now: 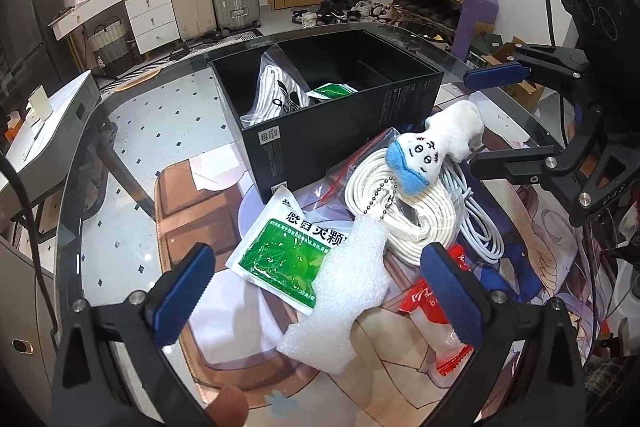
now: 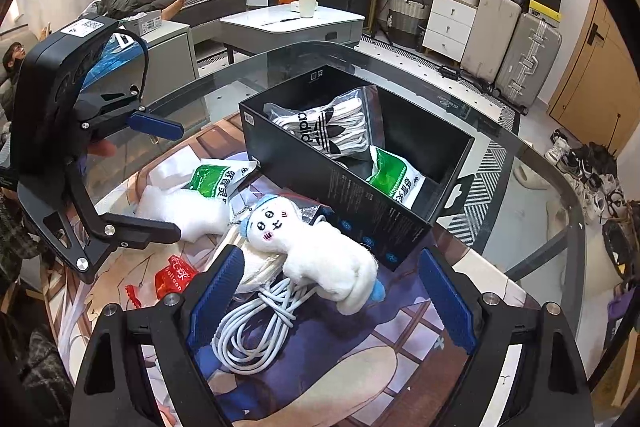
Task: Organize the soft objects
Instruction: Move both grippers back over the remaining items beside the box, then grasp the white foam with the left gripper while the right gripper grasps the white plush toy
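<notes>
Plush toy (image 2: 320,251) lies beside the black box (image 2: 360,203); our right gripper (image 2: 332,287), wide open and empty, may snag its bead chain (image 2: 236,219) on the cables (image 2: 256,323).

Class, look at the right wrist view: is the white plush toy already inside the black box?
No: the plush toy lies outside the black box, on the coiled cords.

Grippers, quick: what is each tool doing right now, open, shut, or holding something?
Left tool: open, holding nothing; above the foam piece.
Right tool: open, holding nothing; the plush toy lies between its fingers, ungripped.
</notes>
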{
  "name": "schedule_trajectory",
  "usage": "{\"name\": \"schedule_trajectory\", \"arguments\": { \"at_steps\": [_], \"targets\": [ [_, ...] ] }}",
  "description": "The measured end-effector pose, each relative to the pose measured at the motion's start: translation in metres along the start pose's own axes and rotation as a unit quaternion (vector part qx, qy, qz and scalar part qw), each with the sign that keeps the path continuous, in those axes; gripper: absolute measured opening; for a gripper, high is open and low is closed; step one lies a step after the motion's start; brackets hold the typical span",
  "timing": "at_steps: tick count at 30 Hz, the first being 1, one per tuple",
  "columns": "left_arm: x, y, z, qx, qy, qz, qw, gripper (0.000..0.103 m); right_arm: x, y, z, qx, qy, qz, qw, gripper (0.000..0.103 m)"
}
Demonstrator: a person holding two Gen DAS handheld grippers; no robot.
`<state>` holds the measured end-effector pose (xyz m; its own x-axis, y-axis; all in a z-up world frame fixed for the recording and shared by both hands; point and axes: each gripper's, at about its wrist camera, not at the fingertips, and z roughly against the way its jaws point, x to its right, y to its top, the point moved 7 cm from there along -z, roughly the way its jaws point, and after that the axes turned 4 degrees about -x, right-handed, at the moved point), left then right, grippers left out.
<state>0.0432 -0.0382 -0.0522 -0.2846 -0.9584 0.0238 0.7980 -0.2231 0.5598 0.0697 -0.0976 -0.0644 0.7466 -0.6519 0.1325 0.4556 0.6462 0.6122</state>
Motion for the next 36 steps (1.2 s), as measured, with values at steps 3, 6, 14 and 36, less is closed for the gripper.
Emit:
{"name": "schedule_trajectory", "arguments": {
  "at_steps": [3, 6, 14, 36],
  "targets": [
    [0.002, -0.002, 0.001, 0.003, -0.012, -0.002, 0.9999, 0.103, -0.002, 0.002, -0.003, -0.003, 0.001, 0.006, 1.0, 0.09],
    [0.004, -0.004, 0.001, 0.003, -0.024, -0.01, 0.9997, 0.103, -0.004, 0.003, -0.007, -0.007, 0.001, 0.012, 1.0, 0.09],
    [0.007, -0.011, -0.004, -0.002, -0.033, -0.023, 0.9992, 0.101, -0.01, 0.008, -0.016, -0.023, -0.004, 0.047, 0.999, 0.09],
    [0.0, -0.027, -0.019, -0.015, -0.027, -0.028, 0.9991, 0.086, -0.014, 0.01, -0.035, -0.065, 0.009, 0.076, 0.995, 0.074]
  ]
}}
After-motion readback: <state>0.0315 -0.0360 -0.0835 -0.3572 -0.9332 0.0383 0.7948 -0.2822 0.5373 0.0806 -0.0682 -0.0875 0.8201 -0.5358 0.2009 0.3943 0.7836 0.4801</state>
